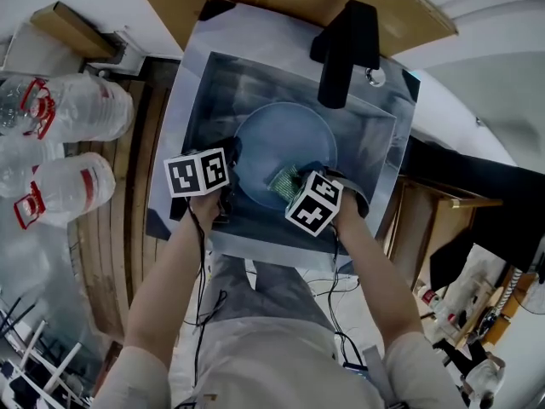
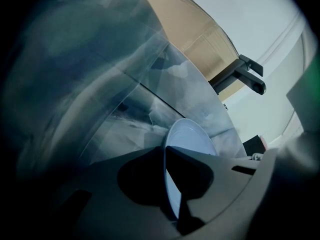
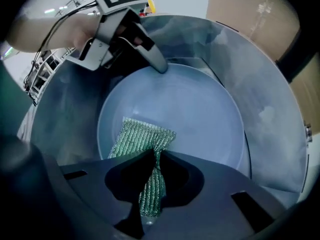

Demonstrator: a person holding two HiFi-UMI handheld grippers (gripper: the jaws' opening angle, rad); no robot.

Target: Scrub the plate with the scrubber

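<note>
Sink [image 1: 383,143] fills the middle of your head view, a steel basin with the black faucet [image 1: 345,45] reaching over its far edge. Inside it sits the plate [image 1: 285,139], pale and round, taking up most of the basin floor; whether it lies flat or is tipped up a little, the views do not settle.

Your left gripper [image 2: 166,149] is clamped on the plate's rim at its left side. In its own view the rim runs edge-on between the jaws, with a pad on either face. From the right gripper view you can see those same jaws biting the far-left part of the rim.

Your right gripper [image 3: 154,154] points down at the plate and is pinched tight on the green scrubber [image 3: 142,136]. The mesh is gathered into a narrow neck between the jaws and fans out beyond them onto the plate's near-left part.

What matters for your stroke is this: the scrubber's long axis runs straight out from the right jaws. The bare face of the plate lies ahead of it and to its right, toward the faucet side. The left gripper sits off to the left of that path, so I judge you should sweep away from yourself and rightward, with the left hand bracing the rim against the push.
</note>
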